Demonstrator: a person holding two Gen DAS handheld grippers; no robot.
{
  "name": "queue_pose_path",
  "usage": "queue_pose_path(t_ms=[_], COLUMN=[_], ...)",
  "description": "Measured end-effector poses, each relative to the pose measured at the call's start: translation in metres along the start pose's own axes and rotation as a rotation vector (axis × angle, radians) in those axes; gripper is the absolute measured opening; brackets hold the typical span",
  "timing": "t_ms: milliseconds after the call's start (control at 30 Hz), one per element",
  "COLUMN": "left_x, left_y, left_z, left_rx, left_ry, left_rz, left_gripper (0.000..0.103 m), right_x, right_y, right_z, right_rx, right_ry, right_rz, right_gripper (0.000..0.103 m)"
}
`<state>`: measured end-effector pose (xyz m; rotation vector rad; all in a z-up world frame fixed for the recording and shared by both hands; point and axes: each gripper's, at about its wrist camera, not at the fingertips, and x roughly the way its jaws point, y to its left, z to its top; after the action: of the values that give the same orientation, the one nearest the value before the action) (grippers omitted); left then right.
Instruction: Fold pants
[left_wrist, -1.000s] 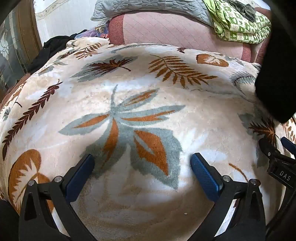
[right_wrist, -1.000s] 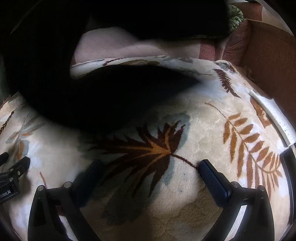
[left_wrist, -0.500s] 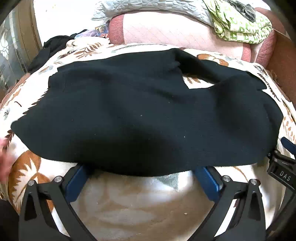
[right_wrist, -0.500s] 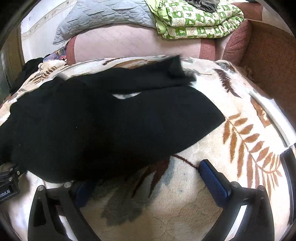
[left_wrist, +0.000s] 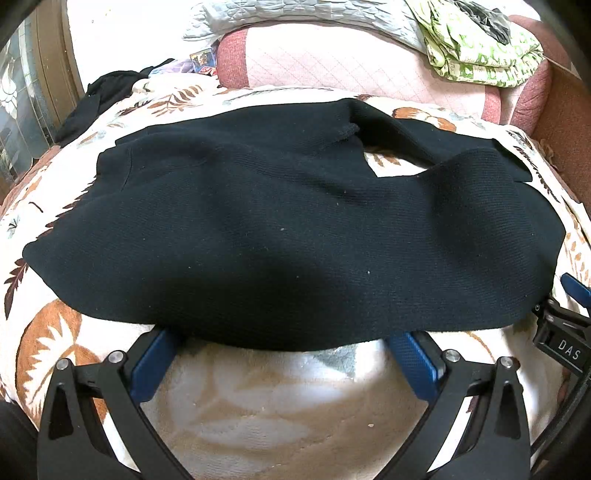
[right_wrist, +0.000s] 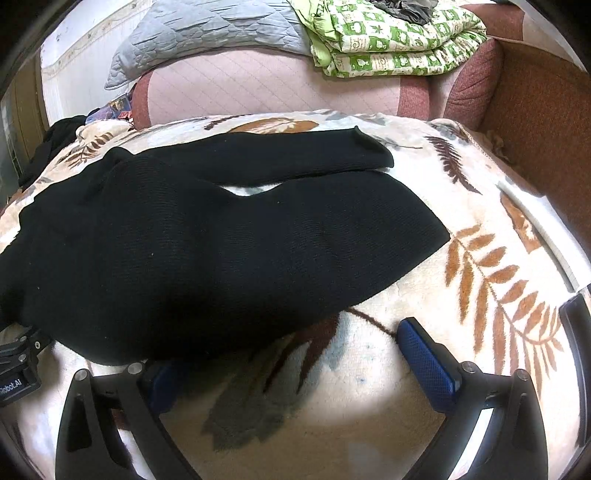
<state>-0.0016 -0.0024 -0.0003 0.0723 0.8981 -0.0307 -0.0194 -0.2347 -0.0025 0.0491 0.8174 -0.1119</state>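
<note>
Two Hand-Held Grippers Spread Wide, Black Pants Flat on the Bed

Two devices are in view, one per wrist camera. The left hand-held gripper (left_wrist: 284, 354) has its black arms and blue-padded fingers (left_wrist: 151, 363) set wide apart, holding nothing. Both pad tips lie at the near hem of the black knit pants (left_wrist: 295, 229); the fabric edge overlaps the tips, so contact cannot be confirmed.

The right hand-held gripper (right_wrist: 295, 354) is likewise spread wide with nothing between its fingers. Its right blue pad (right_wrist: 428, 362) rests clear of the garment over the blanket; its left pad sits under the shadowed fabric edge. Part of the right device (left_wrist: 561, 332) shows at the right border of the left view.

The black knit pants (right_wrist: 207, 251) lie spread across the cream fleece blanket with brown and grey leaf print (right_wrist: 498, 280) that covers the bed. The garment runs left to right, the two legs pointing right. A small wedge of blanket shows between the legs. The far leg is narrow and ends in a ribbed cuff (right_wrist: 365, 142); the near leg is broad and flat.

Behind the blanket stands a pink quilted cushion (right_wrist: 266, 88). On it rest a grey quilted cover (right_wrist: 207, 33) and a folded green-and-white patterned quilt (right_wrist: 391, 40). A second dark garment (left_wrist: 99, 96) lies at the far left edge of the bed.
</note>
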Motion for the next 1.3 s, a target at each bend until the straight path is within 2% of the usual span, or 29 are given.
queue_pose_path(t_ms=[133, 200, 300, 367, 400, 433, 500, 600, 700, 767, 867, 1133, 1300], left_x=[-0.002, -0.003, -0.012, -0.024, -0.032, -0.042, -0.060, -0.072, -0.071, -0.070, -0.063, -0.061, -0.060], left_y=[0.002, 0.001, 0.005, 0.013, 0.015, 0.021, 0.031, 0.046, 0.065, 0.079, 0.090, 0.091, 0.096], left_z=[0.003, 0.005, 0.005, 0.000, -0.005, -0.006, -0.007, 0.002, 0.006, 0.007, 0.013, 0.009, 0.011], left_rx=[0.001, 0.018, 0.050, 0.035, 0.027, 0.004, -0.003, 0.000, -0.049, -0.099, -0.106, -0.084, -0.109], left_ry=[0.022, 0.070, 0.132, 0.099, 0.025, 0.018, -0.054, -0.059, -0.068, -0.063, -0.032, -0.036, -0.022], left_rz=[-0.005, -0.009, -0.060, -0.078, -0.082, -0.098, -0.064, -0.025, -0.008, -0.026, -0.007, 0.001, -0.014], left_gripper=[0.103, 0.103, 0.103, 0.103, 0.103, 0.103, 0.103, 0.103, 0.103, 0.103, 0.103, 0.103, 0.103], right_x=[0.000, -0.004, -0.015, -0.024, -0.031, -0.037, -0.051, -0.063, -0.068, -0.069, -0.067, -0.067, -0.064], right_y=[0.000, -0.003, -0.006, -0.012, -0.015, -0.018, -0.025, -0.035, -0.039, -0.039, -0.034, -0.023, -0.025], right_z=[-0.001, -0.002, -0.006, -0.009, -0.011, -0.012, -0.014, -0.014, -0.008, -0.006, -0.002, 0.001, 0.003], right_rx=[-0.002, -0.015, -0.055, -0.039, -0.029, -0.024, -0.011, 0.015, 0.041, 0.053, 0.036, 0.014, 0.014], right_ry=[0.001, 0.006, 0.030, 0.044, 0.044, 0.039, 0.012, -0.008, -0.025, -0.032, -0.024, -0.031, -0.030], right_rz=[0.002, 0.029, 0.070, 0.092, 0.115, 0.134, 0.150, 0.158, 0.171, 0.173, 0.176, 0.165, 0.160], right_gripper=[0.102, 0.102, 0.103, 0.103, 0.103, 0.103, 0.103, 0.103, 0.103, 0.103, 0.103, 0.103, 0.103])
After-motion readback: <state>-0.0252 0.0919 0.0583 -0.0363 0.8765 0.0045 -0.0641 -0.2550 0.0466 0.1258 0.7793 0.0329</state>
